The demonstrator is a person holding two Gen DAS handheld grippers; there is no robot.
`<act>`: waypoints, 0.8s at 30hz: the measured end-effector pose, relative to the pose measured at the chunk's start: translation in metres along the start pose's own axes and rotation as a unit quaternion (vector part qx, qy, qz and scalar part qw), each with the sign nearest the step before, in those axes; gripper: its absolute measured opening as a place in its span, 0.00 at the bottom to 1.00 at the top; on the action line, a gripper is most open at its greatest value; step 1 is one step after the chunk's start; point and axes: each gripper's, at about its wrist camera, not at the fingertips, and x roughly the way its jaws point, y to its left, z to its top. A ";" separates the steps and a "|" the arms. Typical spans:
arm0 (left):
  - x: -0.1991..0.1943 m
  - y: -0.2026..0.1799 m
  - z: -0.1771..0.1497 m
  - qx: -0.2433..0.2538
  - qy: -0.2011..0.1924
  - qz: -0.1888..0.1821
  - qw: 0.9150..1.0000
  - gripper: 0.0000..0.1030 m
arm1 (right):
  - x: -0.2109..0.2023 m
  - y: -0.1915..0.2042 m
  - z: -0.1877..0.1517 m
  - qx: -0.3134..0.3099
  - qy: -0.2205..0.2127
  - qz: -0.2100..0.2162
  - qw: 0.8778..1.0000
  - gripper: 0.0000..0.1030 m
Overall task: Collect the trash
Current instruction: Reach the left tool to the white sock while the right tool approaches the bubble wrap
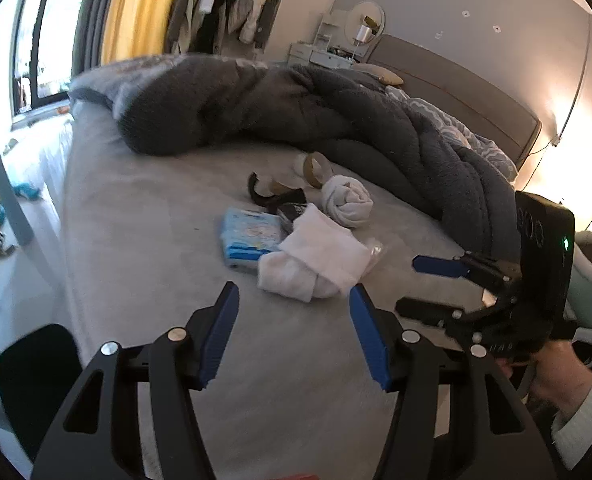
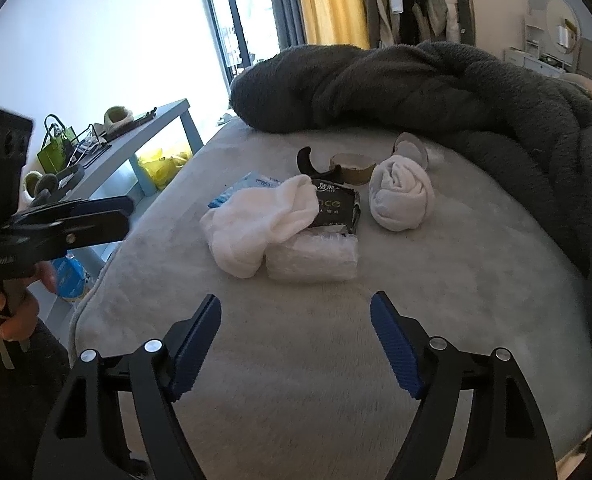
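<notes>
A small heap of litter lies on the grey bed sheet (image 1: pixel 155 220). It holds a folded white cloth (image 1: pixel 316 256) (image 2: pixel 255 220), a rolled white sock (image 1: pixel 348 200) (image 2: pixel 402 196), a blue tissue pack (image 1: pixel 249 238) (image 2: pixel 239 188), a black wrapper (image 2: pixel 336 204), a clear plastic packet (image 2: pixel 312 258), a tape roll (image 1: pixel 316 168) (image 2: pixel 354 168) and a curved black strip (image 1: pixel 259 192) (image 2: pixel 308 162). My left gripper (image 1: pixel 293 288) (image 2: pixel 127 210) hangs open just short of the white cloth. My right gripper (image 2: pixel 296 298) (image 1: pixel 408 283) is open a little before the plastic packet. Neither holds anything.
A bunched dark grey blanket (image 1: pixel 296 108) (image 2: pixel 416 84) runs behind and to the right of the heap. A blue-grey side table (image 2: pixel 155 120) with small items stands left of the bed, a yellow bag (image 2: pixel 163 164) under it. The headboard (image 1: pixel 456 88) is far right.
</notes>
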 end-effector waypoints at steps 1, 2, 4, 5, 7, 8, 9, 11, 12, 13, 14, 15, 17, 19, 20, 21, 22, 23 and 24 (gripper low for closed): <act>0.008 0.001 0.001 -0.008 0.007 -0.007 1.000 0.58 | 0.002 0.000 0.000 -0.003 0.001 0.001 1.000 0.76; 0.015 0.001 0.003 -0.013 0.012 -0.012 1.000 0.58 | 0.003 0.000 0.001 -0.005 0.002 0.002 1.000 0.76; 0.026 0.001 0.004 -0.019 0.021 -0.016 0.999 0.58 | 0.006 -0.001 0.002 -0.009 0.003 0.005 1.000 0.76; 0.031 0.000 0.005 -0.021 0.025 -0.018 0.999 0.58 | 0.007 -0.001 0.002 -0.012 0.004 0.005 1.000 0.76; 0.040 0.000 0.008 -0.030 0.031 -0.026 0.999 0.58 | 0.010 -0.002 0.002 -0.013 0.007 0.010 1.000 0.76; 0.045 0.001 0.009 -0.037 0.034 -0.030 0.998 0.58 | 0.011 -0.002 0.002 -0.013 0.008 0.015 1.000 0.76; 0.048 0.003 0.010 -0.045 0.037 -0.034 0.998 0.58 | 0.012 -0.002 0.002 -0.014 0.008 0.016 1.000 0.76; 0.057 0.008 0.012 -0.068 0.044 -0.044 0.996 0.58 | 0.014 0.000 0.003 -0.020 0.010 0.016 1.000 0.76; 0.059 0.010 0.012 -0.077 0.046 -0.047 0.995 0.58 | 0.015 0.001 0.003 -0.021 0.010 0.014 1.000 0.76; 0.061 0.014 0.013 -0.088 0.048 -0.051 0.994 0.58 | 0.016 0.000 0.003 -0.022 0.010 0.013 1.000 0.76; 0.062 0.015 0.013 -0.096 0.049 -0.054 0.993 0.57 | 0.017 0.000 0.003 -0.021 0.010 0.011 1.000 0.76; 0.063 0.017 0.013 -0.106 0.050 -0.057 0.992 0.54 | 0.018 -0.001 0.003 -0.020 0.011 0.010 1.000 0.76; 0.065 0.022 0.014 -0.121 0.051 -0.064 0.989 0.49 | 0.021 -0.003 0.003 -0.017 0.014 0.008 1.000 0.76; 0.066 0.024 0.015 -0.129 0.053 -0.067 0.988 0.41 | 0.024 -0.004 0.004 -0.014 0.016 0.003 1.000 0.76; 0.067 0.025 0.016 -0.130 0.054 -0.067 0.988 0.41 | 0.025 -0.005 0.004 -0.012 0.016 0.003 1.000 0.76; 0.067 0.026 0.015 -0.130 0.055 -0.066 0.988 0.37 | 0.026 -0.005 0.005 -0.009 0.017 0.002 1.000 0.76; 0.067 0.027 0.015 -0.131 0.055 -0.066 0.988 0.33 | 0.028 -0.005 0.007 -0.005 0.016 0.001 1.000 0.76; 0.067 0.027 0.015 -0.131 0.056 -0.067 0.988 0.32 | 0.029 -0.005 0.009 -0.002 0.015 0.000 1.000 0.78; 0.066 0.027 0.015 -0.130 0.056 -0.067 0.988 0.28 | 0.030 -0.004 0.010 -0.001 0.015 -0.003 1.000 0.79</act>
